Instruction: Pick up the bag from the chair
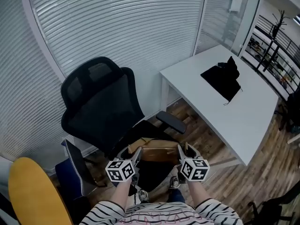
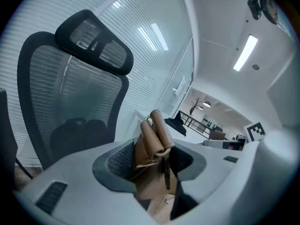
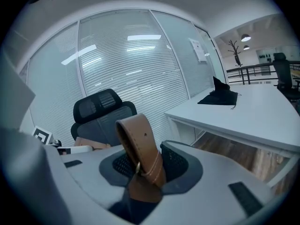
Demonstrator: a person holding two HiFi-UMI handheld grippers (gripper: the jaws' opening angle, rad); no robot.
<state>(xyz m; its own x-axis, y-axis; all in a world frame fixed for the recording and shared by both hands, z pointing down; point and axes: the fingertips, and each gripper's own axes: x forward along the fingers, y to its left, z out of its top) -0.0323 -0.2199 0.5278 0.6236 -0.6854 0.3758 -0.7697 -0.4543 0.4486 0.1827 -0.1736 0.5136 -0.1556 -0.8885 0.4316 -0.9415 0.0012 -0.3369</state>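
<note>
A tan leather bag [image 1: 155, 153] hangs between my two grippers just in front of the black mesh office chair [image 1: 101, 107], above its seat edge. My left gripper [image 1: 136, 155] is shut on a folded brown strap [image 2: 154, 139] of the bag. On the other side, my right gripper [image 1: 181, 153] is shut on the bag's other brown strap [image 3: 140, 149], which loops up between the jaws. The bag's lower body is hidden behind my hands and the marker cubes.
A white desk [image 1: 234, 102] stands to the right with a black cloth item [image 1: 224, 78] on it. A yellow rounded chair back [image 1: 33, 191] is at the lower left, with a dark blue object [image 1: 70, 177] beside it. White blinds [image 1: 126, 27] cover the wall behind; the floor is wood [image 1: 253, 172].
</note>
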